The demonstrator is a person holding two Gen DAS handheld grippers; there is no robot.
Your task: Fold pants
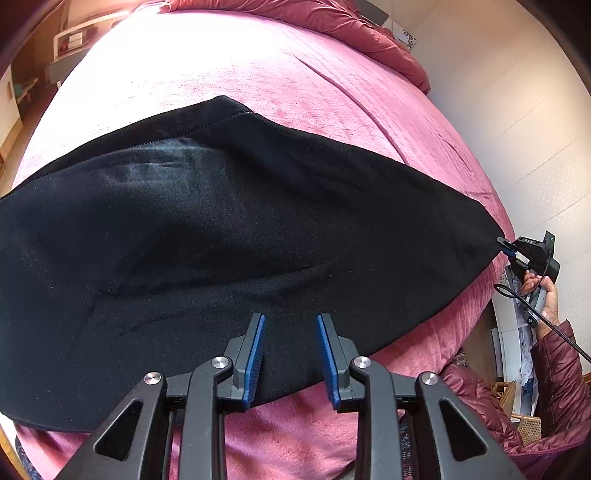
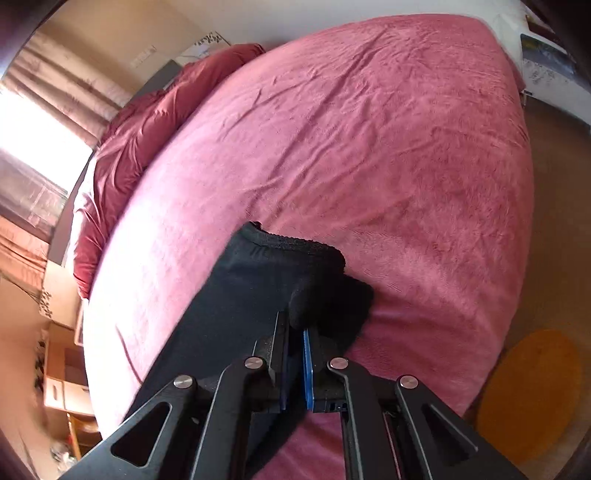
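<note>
The jaws of the right gripper (image 2: 297, 332) are pressed together on a bunched end of the black pants (image 1: 229, 229), pinching cloth between the blue pads; the jaws of the left gripper (image 1: 290, 325) stand apart over the near edge of the pants, with cloth under them but nothing visibly pressed. That split makes sense for folding: one end is gripped so it can be pulled taut or carried over, while the other gripper hovers ready to take or pin the near edge.

The pants lie spread across the pink bed (image 1: 295, 92), running from its left side to its right edge, where the right gripper holds the tip just off the bed's side. A bunched red blanket (image 1: 369, 33) sits at the far end of the bed, well apart from the pants.

Counted: one pair of pants, two grippers, one bed, one blanket, and one orange rug (image 2: 528, 398) on the floor beside the bed.
</note>
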